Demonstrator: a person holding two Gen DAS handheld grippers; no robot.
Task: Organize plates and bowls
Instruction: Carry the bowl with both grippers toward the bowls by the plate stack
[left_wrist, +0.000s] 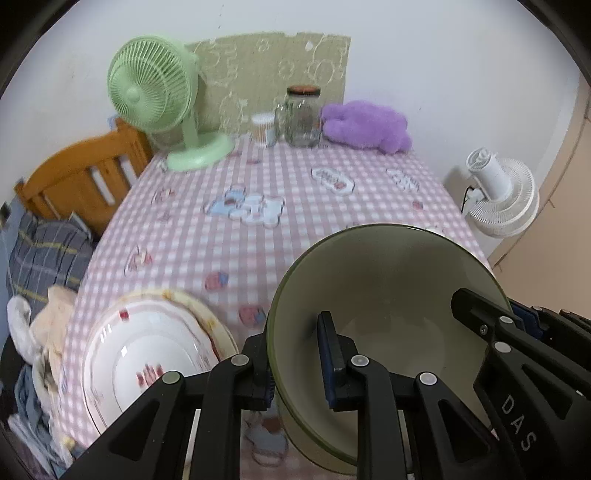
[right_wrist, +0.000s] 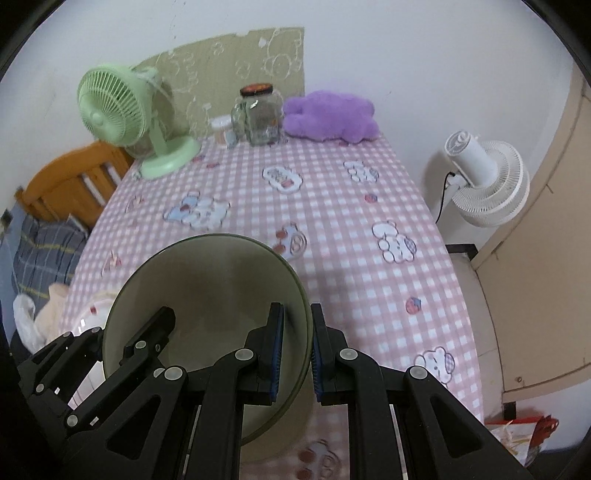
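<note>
Left wrist view: left gripper (left_wrist: 295, 365) is pinching the green bowl (left_wrist: 384, 288) rim at 9 o'clock; right gripper (right_wrist: 297, 347) is pinching the rim at 3 o'clock. Bowl is hanging tilted above the checked tablecloth (right_wrist: 332, 221), plates (left_wrist: 147, 350) lying at its 9 o'clock.

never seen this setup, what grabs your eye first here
A large olive-green bowl fills the foreground, gripped at opposite sides of its rim by the left gripper and right gripper. At the table's far end stand a mint-green fan and a purple plush toy.
</note>
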